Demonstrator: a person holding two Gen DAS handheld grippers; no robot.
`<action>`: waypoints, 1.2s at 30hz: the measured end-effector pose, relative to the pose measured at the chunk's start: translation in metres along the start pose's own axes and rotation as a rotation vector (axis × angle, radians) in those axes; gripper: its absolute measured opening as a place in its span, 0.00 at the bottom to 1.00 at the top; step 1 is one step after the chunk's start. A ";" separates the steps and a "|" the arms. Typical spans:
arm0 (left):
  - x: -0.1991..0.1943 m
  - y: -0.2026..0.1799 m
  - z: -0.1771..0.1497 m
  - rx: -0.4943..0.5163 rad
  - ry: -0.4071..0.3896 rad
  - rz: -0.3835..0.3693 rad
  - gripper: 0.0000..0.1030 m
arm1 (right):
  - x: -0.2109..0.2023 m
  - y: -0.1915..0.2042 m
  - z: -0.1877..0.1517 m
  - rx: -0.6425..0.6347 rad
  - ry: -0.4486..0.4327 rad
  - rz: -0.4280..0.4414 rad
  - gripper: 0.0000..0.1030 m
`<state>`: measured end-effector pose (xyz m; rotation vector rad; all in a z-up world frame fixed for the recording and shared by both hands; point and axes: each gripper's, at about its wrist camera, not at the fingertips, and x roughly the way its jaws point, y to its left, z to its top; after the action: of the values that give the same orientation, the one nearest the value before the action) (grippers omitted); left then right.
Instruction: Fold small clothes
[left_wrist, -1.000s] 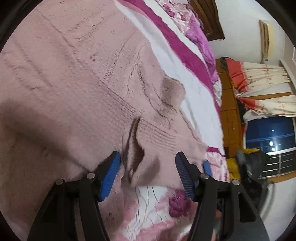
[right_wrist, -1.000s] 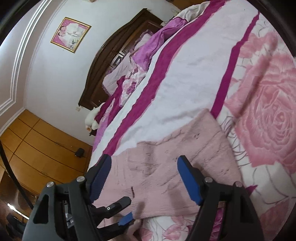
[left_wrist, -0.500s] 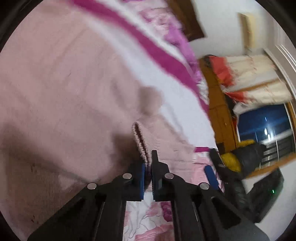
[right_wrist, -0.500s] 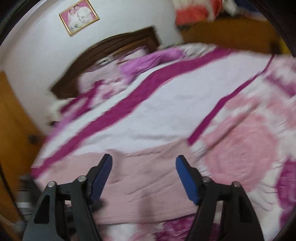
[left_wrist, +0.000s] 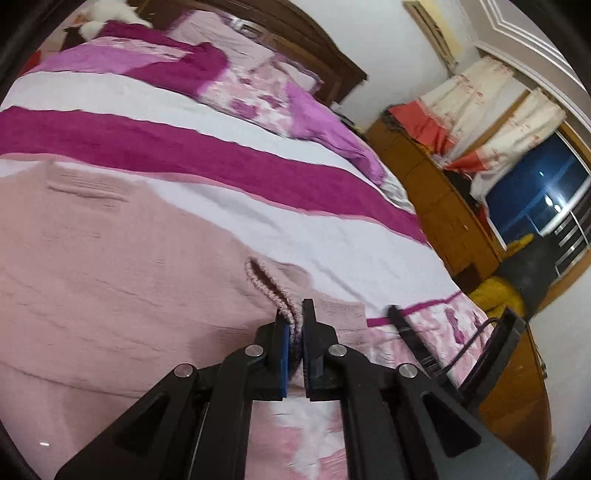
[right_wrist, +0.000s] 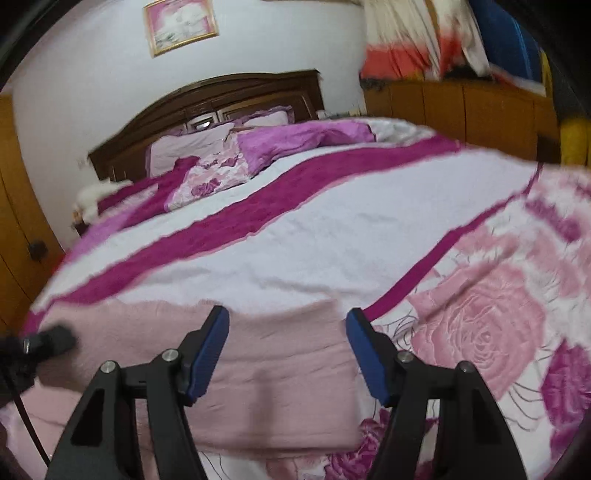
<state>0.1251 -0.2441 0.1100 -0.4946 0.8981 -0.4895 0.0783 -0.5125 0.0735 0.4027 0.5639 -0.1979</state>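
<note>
A pink knit sweater (left_wrist: 110, 280) lies spread on the bed. My left gripper (left_wrist: 294, 325) is shut on a ribbed edge of it (left_wrist: 284, 302), and that edge is raised off the cover in a fold. In the right wrist view the same sweater (right_wrist: 280, 376) lies flat below my right gripper (right_wrist: 288, 334). That gripper is open, its blue pads (right_wrist: 212, 350) wide apart above the knit and pressing on nothing. The left gripper shows as a dark blur (right_wrist: 51, 341) at the left edge, and a black finger of the right gripper (left_wrist: 399, 317) appears in the left wrist view.
The bed cover has white and magenta stripes (right_wrist: 295, 229) and a rose print (right_wrist: 480, 332) to the right. Pillows (right_wrist: 258, 147) and a dark wooden headboard (right_wrist: 221, 88) stand at the far end. Wooden cabinets (left_wrist: 436, 206), curtains and a window line the right side.
The left gripper has closed on the sweater's ribbed edge and risen with it. The right gripper has rolled towards level and its jaws have narrowed slightly while staying open.
</note>
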 end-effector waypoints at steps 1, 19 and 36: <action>-0.008 0.011 0.004 -0.025 -0.007 0.002 0.00 | 0.004 -0.018 0.004 0.084 0.015 0.053 0.67; -0.122 0.169 0.032 -0.220 -0.150 0.180 0.00 | 0.076 0.015 -0.030 0.002 0.289 0.174 0.39; -0.142 0.268 0.038 -0.305 -0.172 0.265 0.00 | 0.091 0.062 -0.054 0.010 0.391 0.286 0.31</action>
<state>0.1321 0.0568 0.0577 -0.6731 0.8605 -0.0659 0.1456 -0.4400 0.0013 0.5314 0.8805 0.1573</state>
